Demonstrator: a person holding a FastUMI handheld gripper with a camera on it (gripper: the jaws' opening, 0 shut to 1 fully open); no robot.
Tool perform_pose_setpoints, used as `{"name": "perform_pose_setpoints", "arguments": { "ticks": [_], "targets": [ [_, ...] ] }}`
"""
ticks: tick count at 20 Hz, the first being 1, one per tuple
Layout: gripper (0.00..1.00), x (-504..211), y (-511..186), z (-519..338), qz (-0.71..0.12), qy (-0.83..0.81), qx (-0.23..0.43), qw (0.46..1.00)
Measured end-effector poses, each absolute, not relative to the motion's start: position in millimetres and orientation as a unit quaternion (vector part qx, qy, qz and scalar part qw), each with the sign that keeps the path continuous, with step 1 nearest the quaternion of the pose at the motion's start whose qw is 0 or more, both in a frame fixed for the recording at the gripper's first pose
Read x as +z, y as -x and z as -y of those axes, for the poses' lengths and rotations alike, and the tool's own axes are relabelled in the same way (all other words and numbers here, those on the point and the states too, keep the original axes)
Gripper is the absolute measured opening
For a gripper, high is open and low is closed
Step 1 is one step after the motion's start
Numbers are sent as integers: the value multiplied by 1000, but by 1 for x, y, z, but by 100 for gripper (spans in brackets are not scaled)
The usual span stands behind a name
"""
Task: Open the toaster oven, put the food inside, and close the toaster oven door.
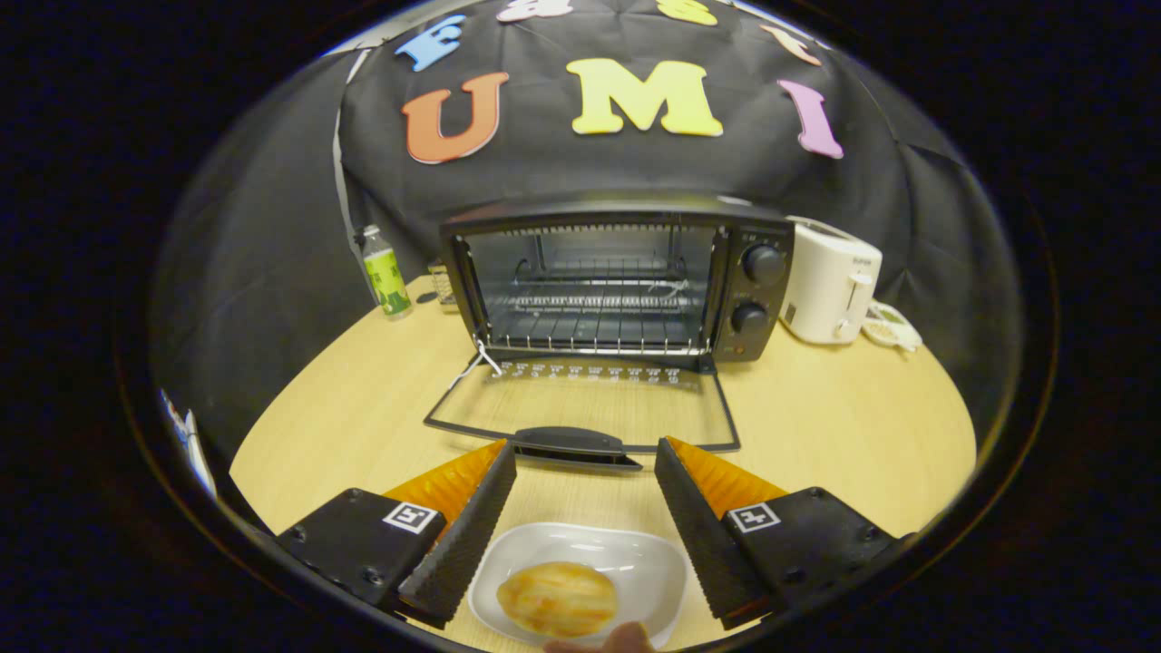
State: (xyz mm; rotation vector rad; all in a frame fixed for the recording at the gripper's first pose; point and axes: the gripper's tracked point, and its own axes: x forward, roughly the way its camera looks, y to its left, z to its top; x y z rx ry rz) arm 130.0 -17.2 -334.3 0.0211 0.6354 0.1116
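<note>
One toaster oven [617, 277] stands at twelve o'clock from the fingers, its one glass door [580, 408] dropped flat, with two knobs [764, 265] on its panel. One white toaster [830, 281] sits at one o'clock, one small bottle [385, 272] at eleven o'clock. One white dish [648, 571] lies between the fingers, holding one piece of food [557, 599]. One gripper [585, 458] shows two fingers spread wide, gripping nothing.

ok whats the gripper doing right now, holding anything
Gripper: open, holding nothing; the white dish with the bun lies between its fingers, untouched.
</note>
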Motion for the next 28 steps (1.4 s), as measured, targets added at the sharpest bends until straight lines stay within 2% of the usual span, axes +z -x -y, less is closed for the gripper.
{"name": "perform_pose_setpoints", "arguments": {
  "ticks": [5, 8, 16, 25, 28],
  "targets": [
    [100, -288, -71, 23, -221, -14, 74, 972],
    [100, -300, -35, 27, -198, -30, 88, 976],
    [100, -365, 0, 17, -231, 15, 125, 965],
    [100, -414, -3, 8, -298, 13, 131, 945],
    [91, -424, -4, 10, -314, 12, 124, 941]
  ]
}}
